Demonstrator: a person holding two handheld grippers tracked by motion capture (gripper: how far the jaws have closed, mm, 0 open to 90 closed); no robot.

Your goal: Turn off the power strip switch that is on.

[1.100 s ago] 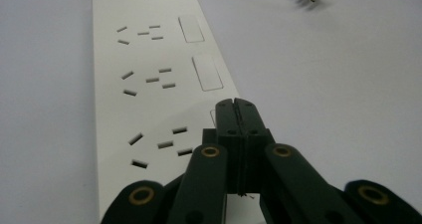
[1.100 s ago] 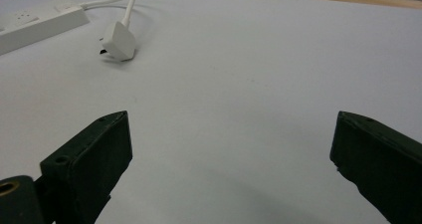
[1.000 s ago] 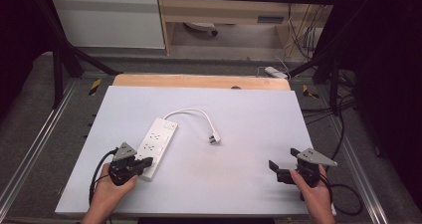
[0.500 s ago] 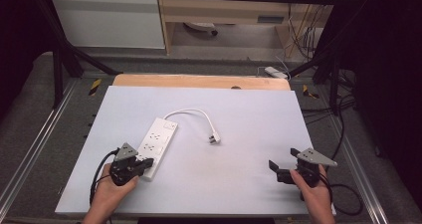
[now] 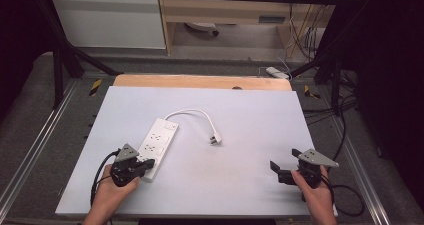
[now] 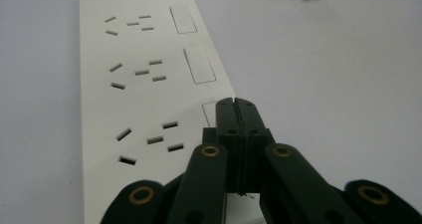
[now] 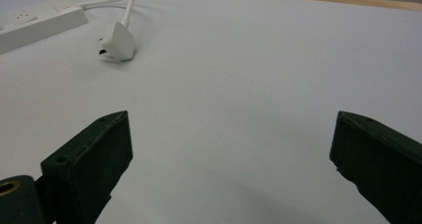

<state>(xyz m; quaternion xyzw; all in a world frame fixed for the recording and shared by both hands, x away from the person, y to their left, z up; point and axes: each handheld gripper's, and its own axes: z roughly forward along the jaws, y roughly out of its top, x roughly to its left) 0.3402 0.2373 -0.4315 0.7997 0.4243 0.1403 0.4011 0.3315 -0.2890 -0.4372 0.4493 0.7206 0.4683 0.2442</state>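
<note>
White power strip [image 5: 157, 140], near left of table [image 5: 250, 115]: left gripper [image 6: 235, 103] closed empty over its near end. Right gripper [image 5: 276, 171], near right: jaws wide apart, empty. Plug [image 5: 215, 139] lies centre.

Left gripper [image 5: 142, 166] low, jaws pressed together — right gripper [image 5: 280, 172] level, jaws spread wide (both hand-held).
</note>
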